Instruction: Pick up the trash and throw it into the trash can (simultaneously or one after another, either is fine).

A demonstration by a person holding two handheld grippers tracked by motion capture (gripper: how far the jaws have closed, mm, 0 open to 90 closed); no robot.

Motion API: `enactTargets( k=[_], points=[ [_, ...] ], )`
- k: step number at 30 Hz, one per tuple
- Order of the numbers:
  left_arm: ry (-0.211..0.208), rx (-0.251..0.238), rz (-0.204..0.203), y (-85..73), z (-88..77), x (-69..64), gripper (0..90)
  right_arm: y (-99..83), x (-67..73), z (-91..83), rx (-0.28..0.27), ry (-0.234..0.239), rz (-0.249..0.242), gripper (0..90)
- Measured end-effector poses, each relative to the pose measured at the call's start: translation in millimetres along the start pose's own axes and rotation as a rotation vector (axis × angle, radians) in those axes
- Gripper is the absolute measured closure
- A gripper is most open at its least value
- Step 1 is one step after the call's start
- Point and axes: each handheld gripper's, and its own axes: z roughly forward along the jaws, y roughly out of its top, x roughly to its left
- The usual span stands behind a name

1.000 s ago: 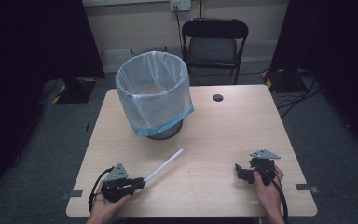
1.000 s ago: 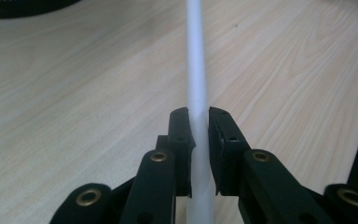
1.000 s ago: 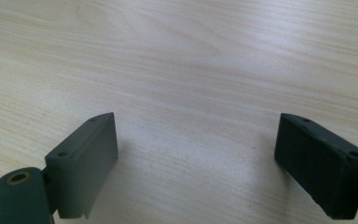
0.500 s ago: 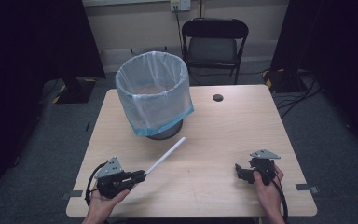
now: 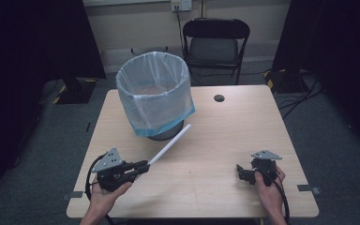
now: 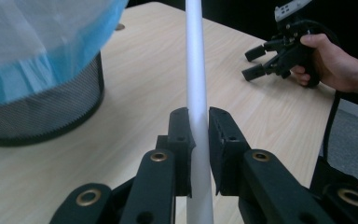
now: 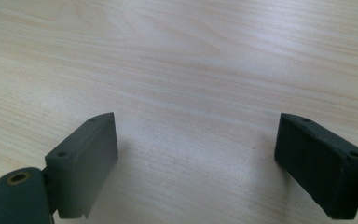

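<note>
While your left tongs (image 5: 143, 165) clench the near end of the white tube (image 5: 171, 145), the tube slants away from them toward the bin (image 5: 153, 95), its far tip just beside the mesh base; whether that tip touches the base you cannot tell from the high view. From the left gripper view, the tube (image 6: 198, 84) sits squarely between both pads, pressed on either side. Your right tongs (image 5: 239, 170) rest low over the bare surface (image 5: 225, 126) near its front right corner, well apart from the tube, jaws spread wide with nothing between them. The bin wears a pale blue liner.
</note>
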Motion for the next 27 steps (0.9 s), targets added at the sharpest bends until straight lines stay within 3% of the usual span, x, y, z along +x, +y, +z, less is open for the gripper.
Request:
enactTargets(
  k=[9, 27],
  points=[
    [0.014, -0.046, 0.015, 20.1, -6.1, 3.2, 80.1, 0.0, 0.0, 0.0, 0.000, 0.000, 0.000, 12.4],
    [0.040, -0.184, 0.032, 67.5, -21.1, 14.1, 80.1, 0.0, 0.0, 0.0, 0.000, 0.000, 0.000, 12.4]
  ],
)
